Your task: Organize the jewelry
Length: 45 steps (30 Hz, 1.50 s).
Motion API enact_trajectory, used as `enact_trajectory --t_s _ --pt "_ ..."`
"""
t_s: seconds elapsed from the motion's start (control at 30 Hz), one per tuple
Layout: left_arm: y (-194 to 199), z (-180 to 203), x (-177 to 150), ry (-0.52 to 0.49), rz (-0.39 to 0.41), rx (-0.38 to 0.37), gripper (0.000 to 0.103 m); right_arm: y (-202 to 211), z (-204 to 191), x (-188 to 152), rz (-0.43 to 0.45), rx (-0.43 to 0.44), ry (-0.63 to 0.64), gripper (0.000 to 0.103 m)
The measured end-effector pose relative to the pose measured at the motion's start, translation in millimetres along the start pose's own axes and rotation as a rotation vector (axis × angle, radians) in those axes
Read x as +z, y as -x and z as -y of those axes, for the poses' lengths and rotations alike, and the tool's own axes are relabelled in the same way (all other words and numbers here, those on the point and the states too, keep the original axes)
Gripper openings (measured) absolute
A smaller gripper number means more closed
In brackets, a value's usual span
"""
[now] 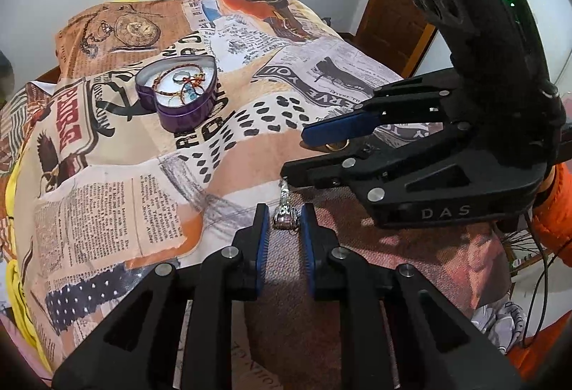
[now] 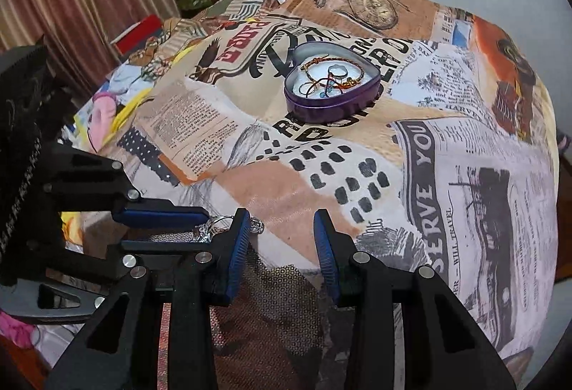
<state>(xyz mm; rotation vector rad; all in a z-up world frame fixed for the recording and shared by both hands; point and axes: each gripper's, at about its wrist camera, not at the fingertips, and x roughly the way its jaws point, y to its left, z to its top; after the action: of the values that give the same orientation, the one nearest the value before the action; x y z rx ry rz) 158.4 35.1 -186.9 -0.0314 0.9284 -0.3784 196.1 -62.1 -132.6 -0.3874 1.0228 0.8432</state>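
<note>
Bracketing the silver piece [image 1: 285, 220], your left gripper [image 1: 284, 211] stood slack around it.
Heart tin [image 1: 182, 116] lay well ahead-left; your right gripper [image 2: 282, 216] gaped empty.

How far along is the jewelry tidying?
Partly done. The heart-shaped tin already holds bracelets and a ring. In hand: a silver piece lies on the cloth between the left tool's jaws, apparently not pinched. The right tool is open and empty. Left: that piece and a gold ring are outside the tin.
</note>
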Motion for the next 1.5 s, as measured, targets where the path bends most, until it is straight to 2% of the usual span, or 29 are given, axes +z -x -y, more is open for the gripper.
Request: enact_trajectory --t_s 0.1,0.17,0.47,0.63,0.77,0.93,1.13,1.17,1.3,1.5 --pt "2 -2 -2 0.006 0.003 0.02 0.028 -1 -1 -1 -0.005 -0.038 0.025 0.033" --pt "3 -4 -3 0.011 0.004 0.03 0.029 -3 -2 -4 -0.017 -0.083 0.05 0.033" --pt "3 -2 -2 0.0 0.0 0.049 0.029 9 0 -11 0.0 -0.111 0.054 0.033" --pt "0 -1 -1 0.0 0.005 0.05 0.029 15 2 -5 0.034 -0.074 0.033 0.033" --pt "-1 -2 -1 0.0 0.012 0.05 0.029 10 -2 4 0.035 -0.066 0.063 0.033" --pt "-2 -3 -1 -0.008 0.021 0.046 0.029 -7 -9 9 -0.011 -0.036 0.119 0.011" --pt "-7 -4 1 -0.014 0.032 0.03 0.029 -7 -12 5 0.0 -0.037 0.136 0.009" --pt "-8 -3 1 -0.016 0.033 0.028 0.028 -6 -10 5 0.006 -0.036 0.121 0.009" --pt "-11 1 3 -0.033 0.036 0.011 0.015 -1 0 8 0.043 -0.031 0.055 0.009" --pt "-12 6 4 -0.055 0.037 0.018 0.015 5 8 11 0.072 -0.056 0.007 0.009"
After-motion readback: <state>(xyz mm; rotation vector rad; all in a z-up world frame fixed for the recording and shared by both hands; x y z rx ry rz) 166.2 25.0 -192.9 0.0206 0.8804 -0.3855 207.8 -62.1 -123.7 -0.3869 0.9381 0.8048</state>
